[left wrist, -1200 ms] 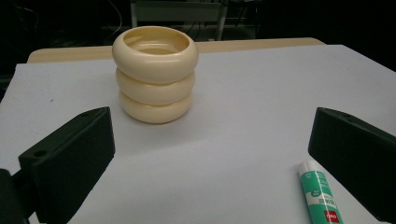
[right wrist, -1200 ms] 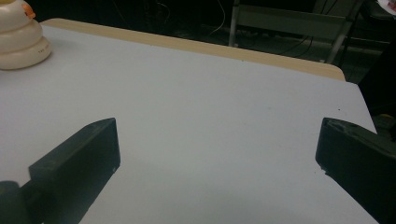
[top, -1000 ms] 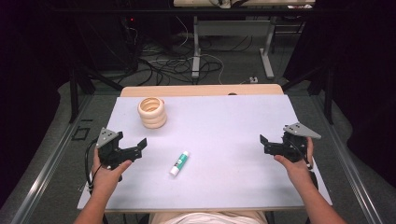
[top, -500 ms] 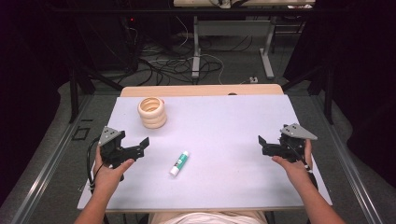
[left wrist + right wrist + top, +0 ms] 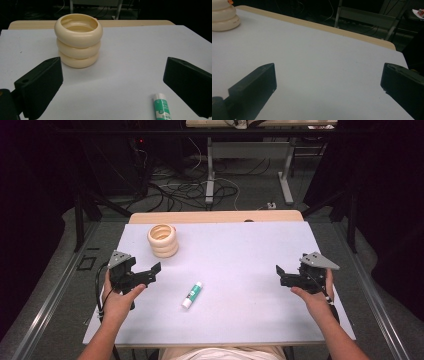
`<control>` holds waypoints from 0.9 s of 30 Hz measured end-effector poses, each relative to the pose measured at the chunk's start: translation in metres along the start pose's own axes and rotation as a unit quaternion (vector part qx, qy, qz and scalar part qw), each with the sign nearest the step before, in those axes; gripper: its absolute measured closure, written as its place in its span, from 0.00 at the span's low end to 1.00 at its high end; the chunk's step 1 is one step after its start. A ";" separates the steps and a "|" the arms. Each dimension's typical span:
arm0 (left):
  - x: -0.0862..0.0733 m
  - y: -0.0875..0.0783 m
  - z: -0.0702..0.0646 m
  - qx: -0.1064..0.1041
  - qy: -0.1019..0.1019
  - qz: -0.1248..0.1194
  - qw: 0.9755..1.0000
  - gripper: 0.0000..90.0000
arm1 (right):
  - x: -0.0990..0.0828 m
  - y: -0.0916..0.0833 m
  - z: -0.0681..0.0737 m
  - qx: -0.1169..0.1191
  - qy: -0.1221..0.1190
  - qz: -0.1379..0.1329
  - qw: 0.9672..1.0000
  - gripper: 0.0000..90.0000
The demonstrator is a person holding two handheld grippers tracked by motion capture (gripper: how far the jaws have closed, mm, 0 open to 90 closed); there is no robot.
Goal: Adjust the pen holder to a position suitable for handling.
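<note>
I hold left gripper (image 5: pixel 150 274) near left, jaws apart, framing cream stacked-ring plastic holder (image 5: pixel 163 240) and green-white glue stick (image 5: pixel 192 295) at centre for pickup; right gripper (image 5: pixel 283 274) wide apart, idle.

- Big bare stretch of the white-topped table (image 5: pixel 240 245) between my two hands, nothing in the middle or over on the right half.
- Only two things sit on it, both on my left side: the cream three-ringed ribbed cup (image 5: pixel 163 240) near the far left, and the small white glue stick with a green label (image 5: pixel 192 295) lying flat closer to me.
- My left gripper (image 5: pixel 150 273) has its jaws spread wide, and the cup is straight ahead, a bit left of centre between them, clear table in between.
- Glue stick lies just inside the right jaw there, not touching.
- My right gripper (image 5: pixel 278 272), jaws wide too, faces nothing but open tabletop.
</note>
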State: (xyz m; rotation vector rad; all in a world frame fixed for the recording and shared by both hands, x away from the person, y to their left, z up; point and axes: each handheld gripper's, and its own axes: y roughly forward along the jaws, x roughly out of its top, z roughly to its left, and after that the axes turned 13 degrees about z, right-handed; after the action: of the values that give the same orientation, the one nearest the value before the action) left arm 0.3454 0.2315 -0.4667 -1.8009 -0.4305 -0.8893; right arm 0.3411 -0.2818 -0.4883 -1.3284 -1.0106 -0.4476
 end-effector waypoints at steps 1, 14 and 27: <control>0.002 0.001 0.001 0.000 -0.003 0.003 1.000 0.03 | 0.000 0.000 0.000 0.001 0.000 0.000 1.000 0.00; 0.039 0.012 0.012 0.006 -0.038 0.021 0.999 0.07 | 0.002 -0.003 0.001 0.003 0.002 0.008 1.000 0.09; 0.080 0.030 0.029 0.022 -0.090 0.045 0.995 0.20 | 0.000 -0.002 0.000 0.003 0.010 0.012 1.000 0.14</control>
State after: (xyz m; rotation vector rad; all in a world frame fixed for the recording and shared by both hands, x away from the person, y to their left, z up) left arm 0.4288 0.2369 -0.4321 -1.8522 -0.4748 -0.6533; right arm 0.3400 -0.2822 -0.4871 -1.3279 -0.9772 -0.4384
